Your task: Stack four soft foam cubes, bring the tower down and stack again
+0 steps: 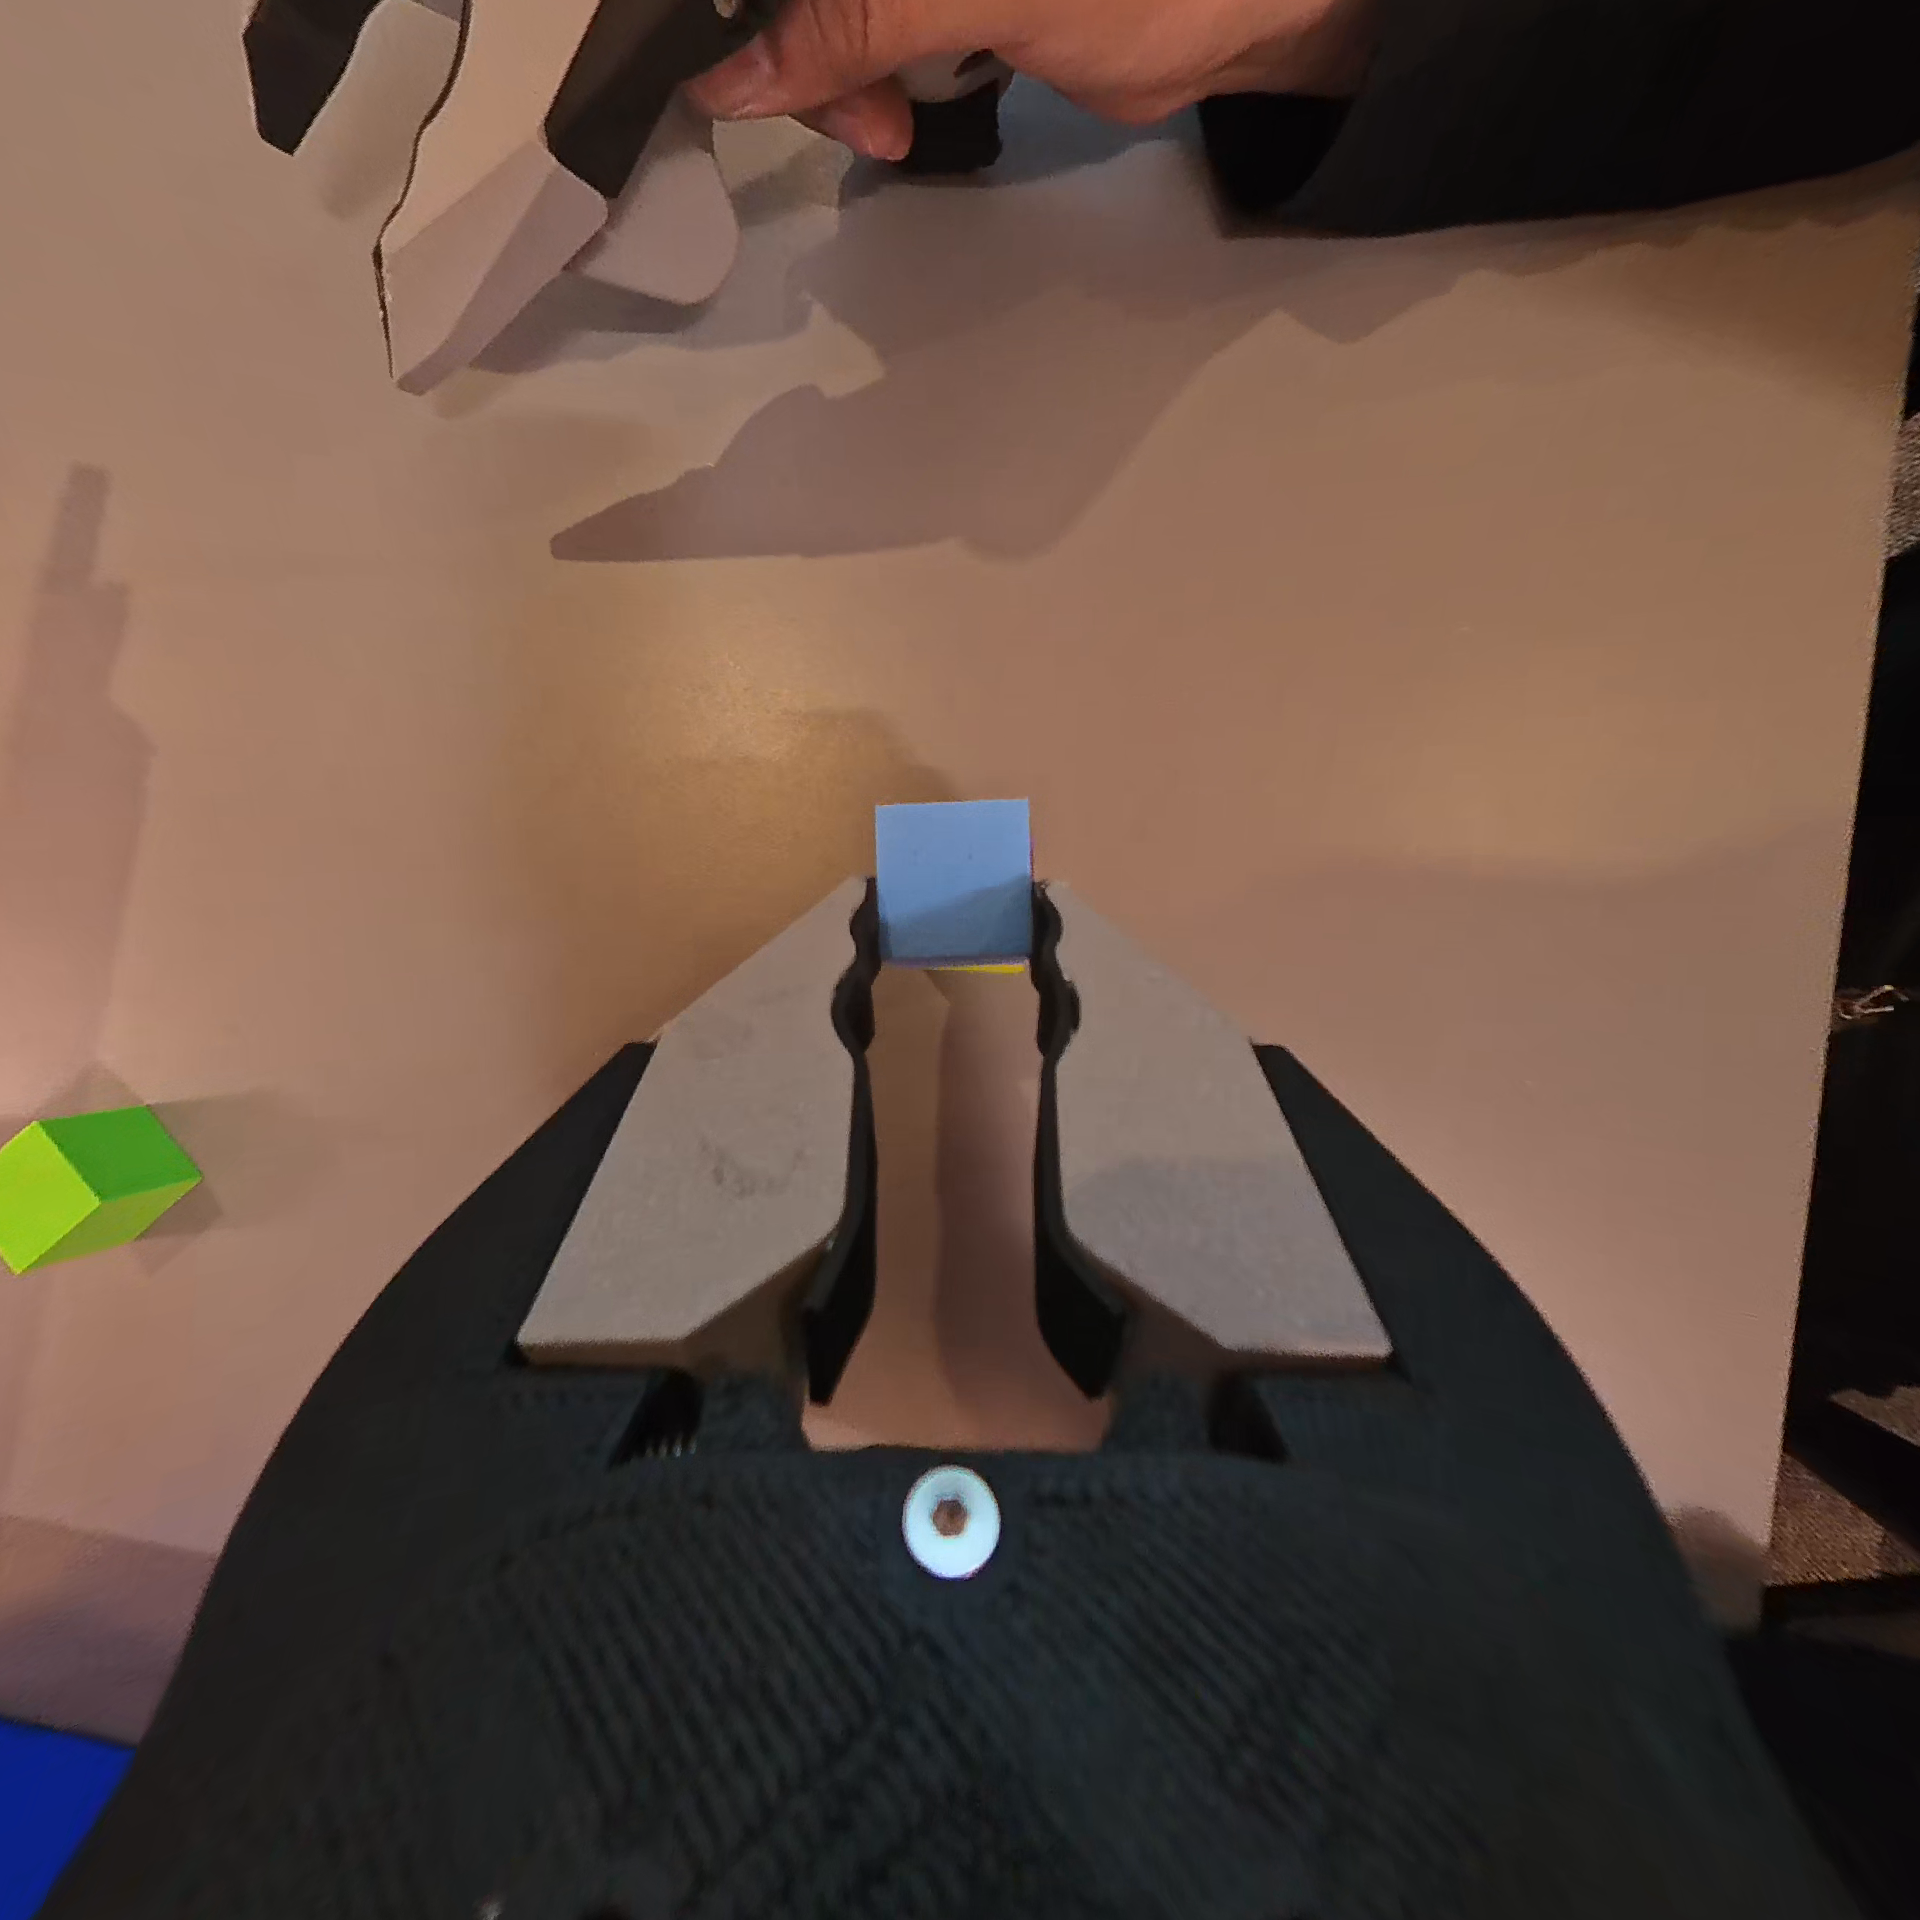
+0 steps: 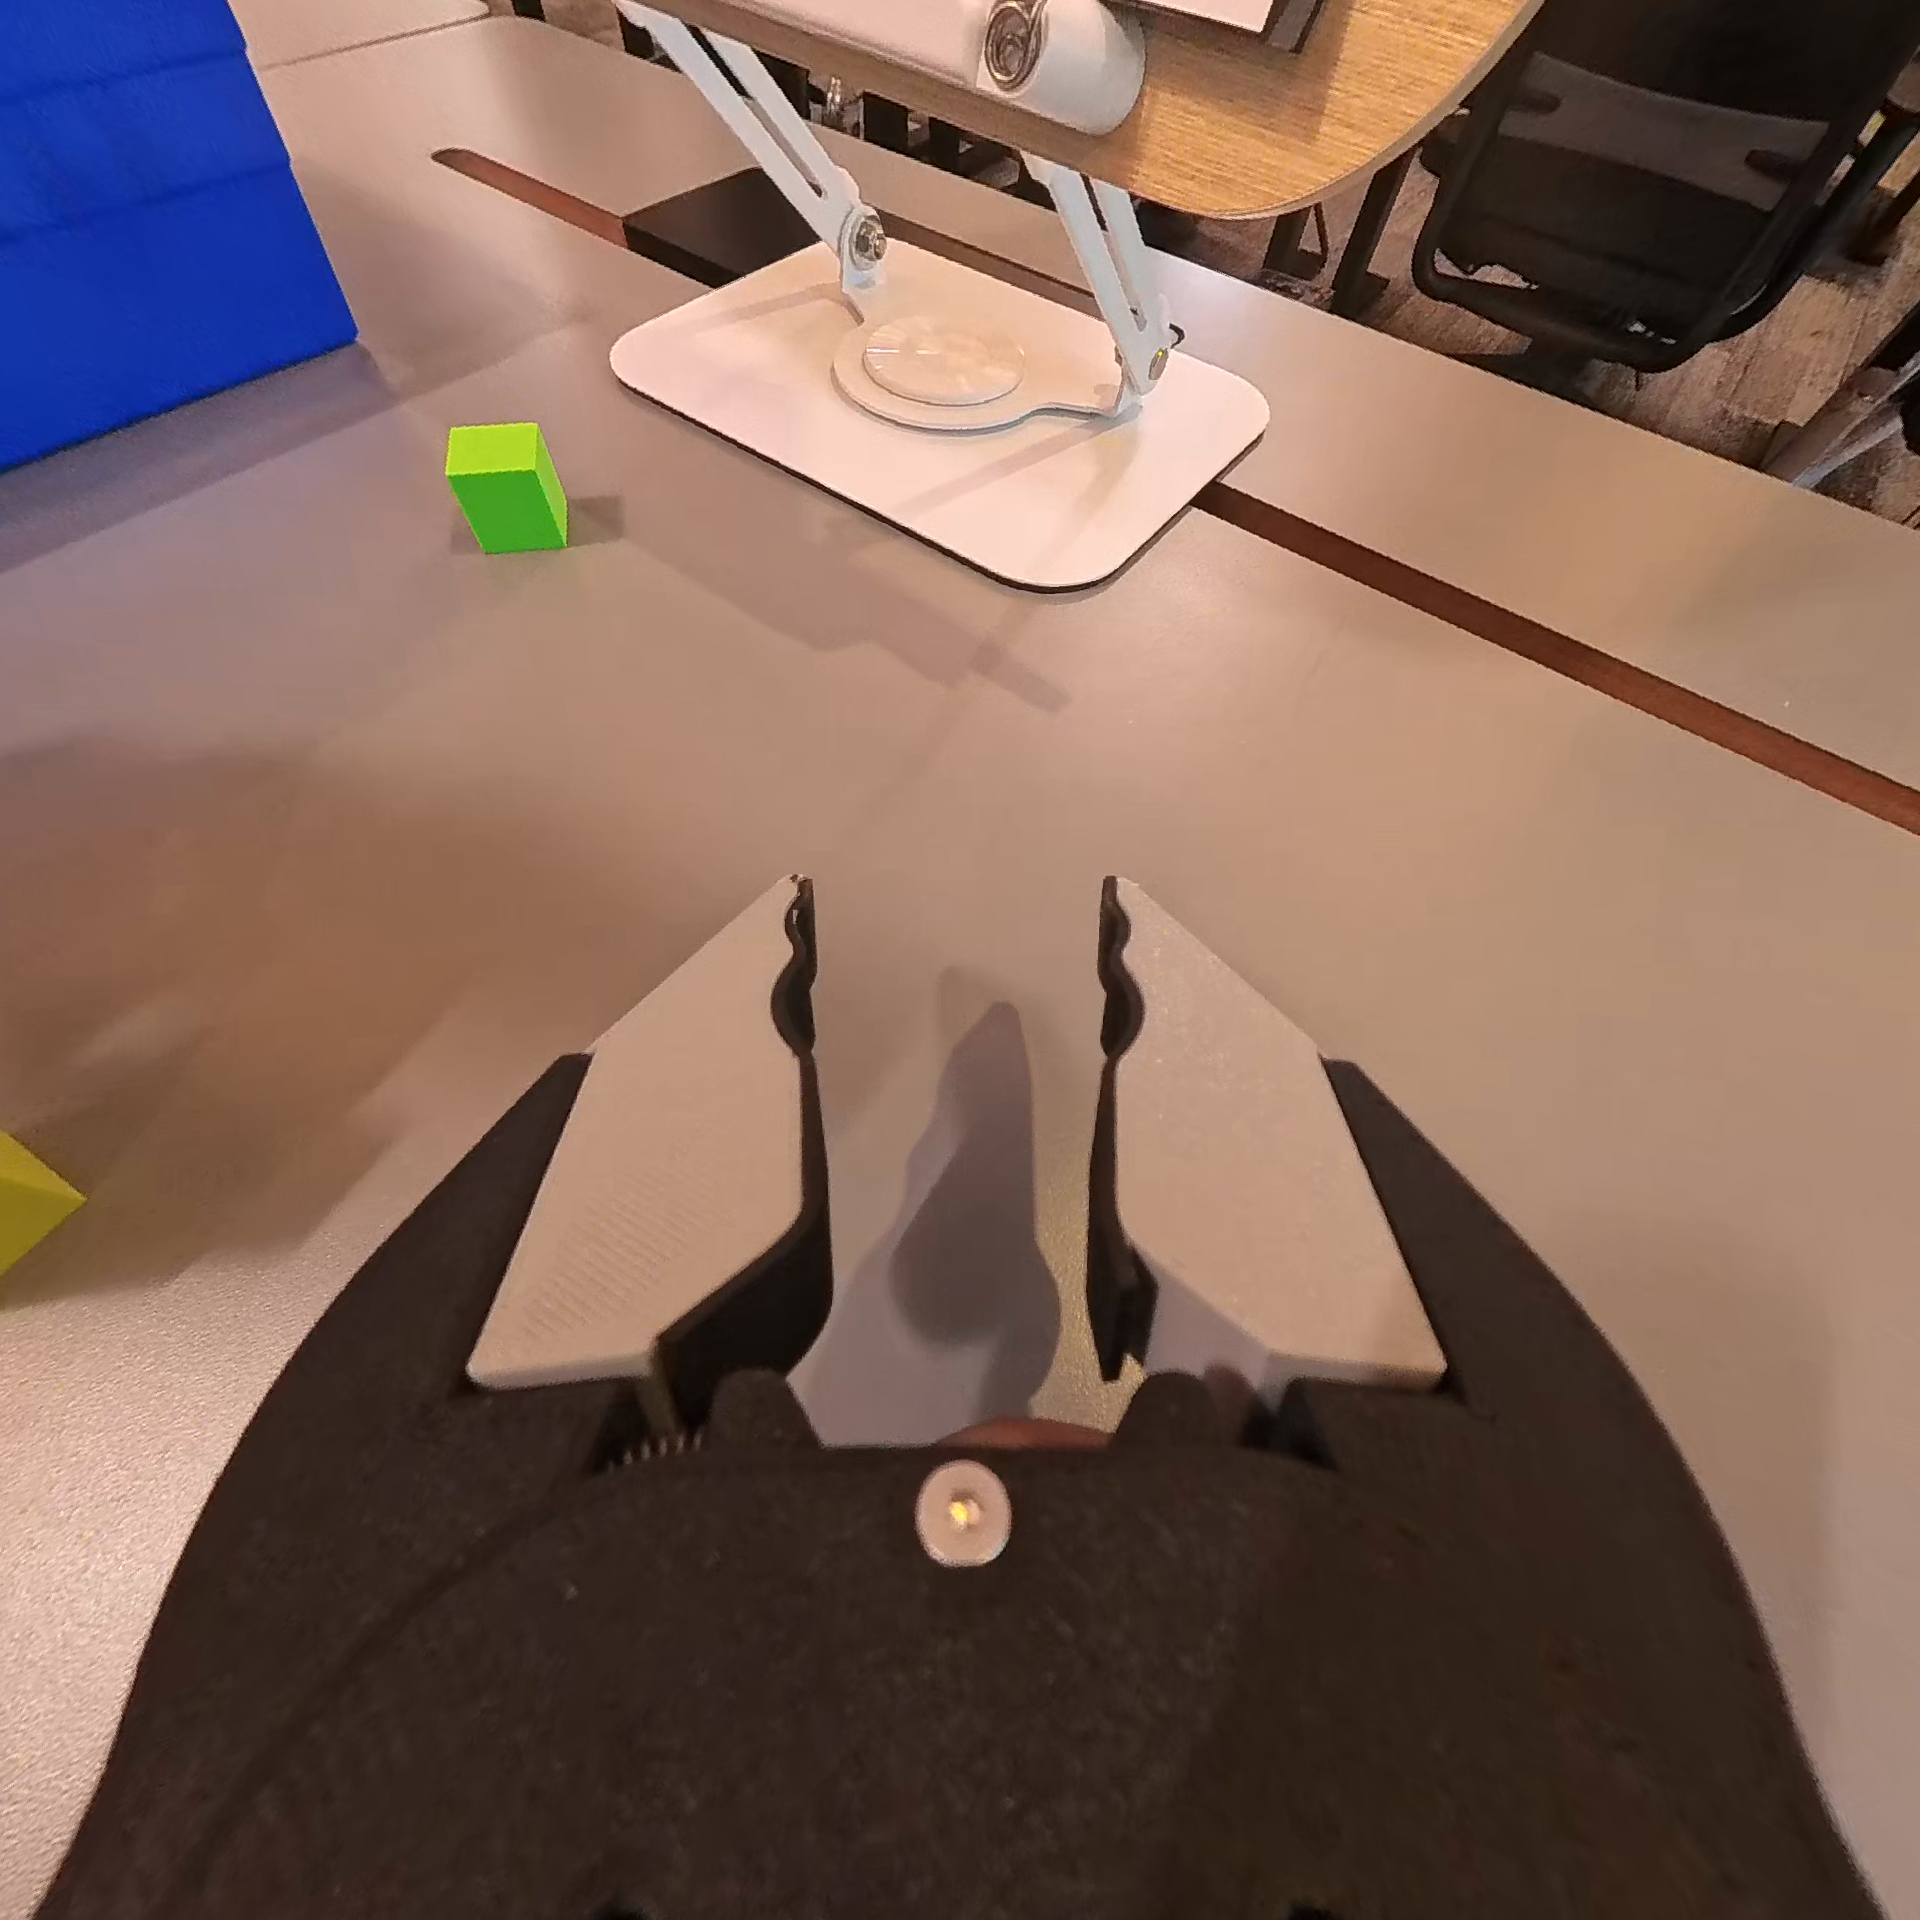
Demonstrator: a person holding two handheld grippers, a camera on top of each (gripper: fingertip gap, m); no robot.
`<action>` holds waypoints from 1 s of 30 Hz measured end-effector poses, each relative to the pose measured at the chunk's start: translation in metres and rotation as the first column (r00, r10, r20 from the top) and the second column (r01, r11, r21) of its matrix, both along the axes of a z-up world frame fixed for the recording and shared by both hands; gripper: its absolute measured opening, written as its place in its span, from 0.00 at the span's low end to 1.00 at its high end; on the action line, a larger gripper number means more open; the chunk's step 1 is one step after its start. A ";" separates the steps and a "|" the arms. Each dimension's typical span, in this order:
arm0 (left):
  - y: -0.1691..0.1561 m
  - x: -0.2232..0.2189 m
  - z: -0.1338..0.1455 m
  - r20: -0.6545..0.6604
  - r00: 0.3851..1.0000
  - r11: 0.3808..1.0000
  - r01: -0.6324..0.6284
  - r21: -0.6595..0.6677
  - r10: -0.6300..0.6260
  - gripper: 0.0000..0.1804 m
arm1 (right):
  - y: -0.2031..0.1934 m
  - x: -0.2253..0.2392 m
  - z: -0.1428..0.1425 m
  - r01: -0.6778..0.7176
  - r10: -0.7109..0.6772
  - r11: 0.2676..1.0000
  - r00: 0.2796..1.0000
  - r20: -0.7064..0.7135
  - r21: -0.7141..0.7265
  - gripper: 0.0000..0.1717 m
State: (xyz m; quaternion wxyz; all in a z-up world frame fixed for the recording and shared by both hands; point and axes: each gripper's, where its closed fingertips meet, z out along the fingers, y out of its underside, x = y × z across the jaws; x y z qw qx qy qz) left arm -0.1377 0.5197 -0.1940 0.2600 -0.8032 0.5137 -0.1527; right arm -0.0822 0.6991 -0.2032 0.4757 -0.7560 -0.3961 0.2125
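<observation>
In the left wrist view I look down on my left gripper (image 1: 952,914). It is shut on a light blue foam cube (image 1: 951,873), with both pads pressed against its sides. A thin yellow edge (image 1: 987,968) of another cube shows just under the blue one. A green cube (image 1: 94,1184) lies on the table at the far left; it also shows in the right wrist view (image 2: 509,488). My right gripper (image 2: 956,904) is open and empty above bare table. It also shows at the top of the left wrist view (image 1: 551,312), held by a hand (image 1: 1039,52).
A white stand base (image 2: 935,416) sits at the back of the table (image 2: 1351,831). A blue block (image 2: 135,208) stands at the back left. A yellow-green corner (image 2: 26,1195) shows at the left edge. The table's right edge (image 1: 1870,831) is close to the blue cube. Left tips and right tips are each some 30 centimeters from the blue block (image 2: 135,208).
</observation>
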 end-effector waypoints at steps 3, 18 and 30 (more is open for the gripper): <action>0.000 0.000 0.000 -0.001 1.000 1.000 0.000 0.000 0.000 0.14 | 0.000 0.000 0.000 0.000 0.000 1.000 1.000 -0.001 -0.001 0.30; -0.002 0.002 0.005 0.028 1.000 1.000 0.013 0.000 -0.013 0.14 | 0.000 0.000 0.000 0.000 0.000 1.000 1.000 0.000 0.000 0.30; -0.002 0.002 -0.001 0.005 1.000 1.000 0.014 -0.006 -0.014 0.14 | 0.000 0.000 0.000 0.000 0.000 1.000 1.000 -0.001 -0.001 0.30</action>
